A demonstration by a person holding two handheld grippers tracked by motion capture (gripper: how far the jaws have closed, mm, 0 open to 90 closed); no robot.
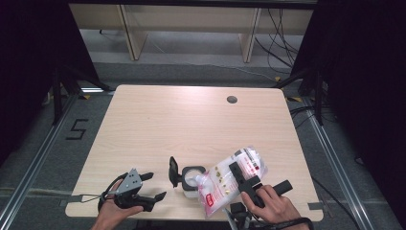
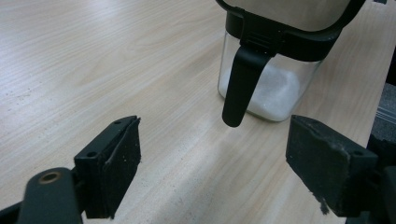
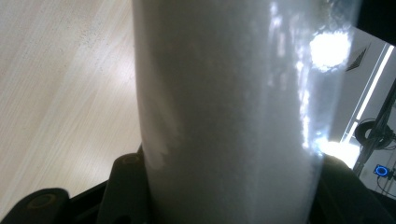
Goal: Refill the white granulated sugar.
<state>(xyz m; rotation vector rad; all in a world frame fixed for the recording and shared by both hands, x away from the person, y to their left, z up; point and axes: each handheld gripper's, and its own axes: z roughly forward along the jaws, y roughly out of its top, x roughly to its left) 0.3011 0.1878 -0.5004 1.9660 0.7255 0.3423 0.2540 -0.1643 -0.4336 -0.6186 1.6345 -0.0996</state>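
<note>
The bag of white granules (image 1: 233, 179) is tilted over the open clear jar (image 1: 192, 181) near the bench's (image 1: 191, 120) front edge, clamped in the right gripper's (image 1: 245, 181) jaws. The left gripper (image 1: 154, 186) rests beside the jar, jaws apart and empty.

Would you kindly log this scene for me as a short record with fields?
work: pouring white grains from bag into jar
bag: clear, red print, tilted, mouth over the jar
jar: clear, black rim, lid flipped up, some white grains inside, standing on table
right tongs: shut on the bag's middle
left tongs: open, holding nothing, left of the jar, apart from it
table hole: far right corner
</note>
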